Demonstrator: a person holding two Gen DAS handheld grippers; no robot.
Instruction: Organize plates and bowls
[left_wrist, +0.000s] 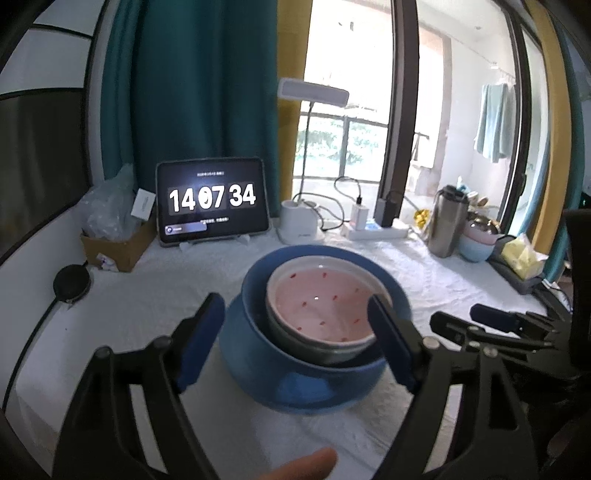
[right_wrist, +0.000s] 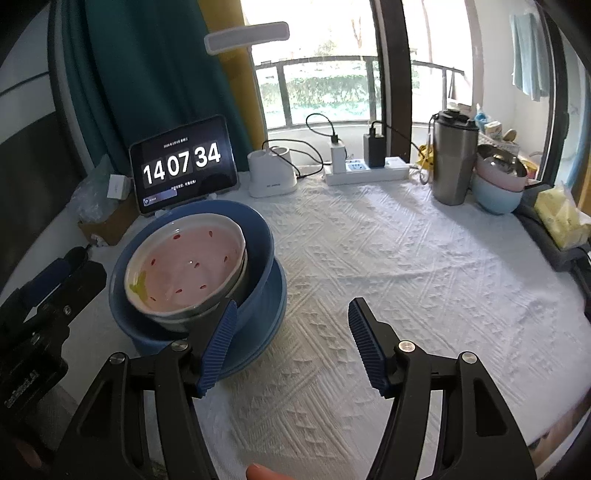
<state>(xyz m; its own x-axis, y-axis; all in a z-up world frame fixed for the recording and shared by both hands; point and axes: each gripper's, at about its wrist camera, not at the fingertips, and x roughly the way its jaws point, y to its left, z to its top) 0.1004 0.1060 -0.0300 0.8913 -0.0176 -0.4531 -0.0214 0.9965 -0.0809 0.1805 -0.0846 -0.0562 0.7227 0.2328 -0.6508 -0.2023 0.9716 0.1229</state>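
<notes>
Nesting the pink bowl inside the blue bowl saves surface space; both hand-held grippers are shown spread, empty.

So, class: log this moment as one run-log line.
pink bowl nested in blue bowl | left gripper open, empty | right gripper open, empty

On the tablet screen, large white flip-clock digits "14 07 34"; smaller lines illegible.
</notes>
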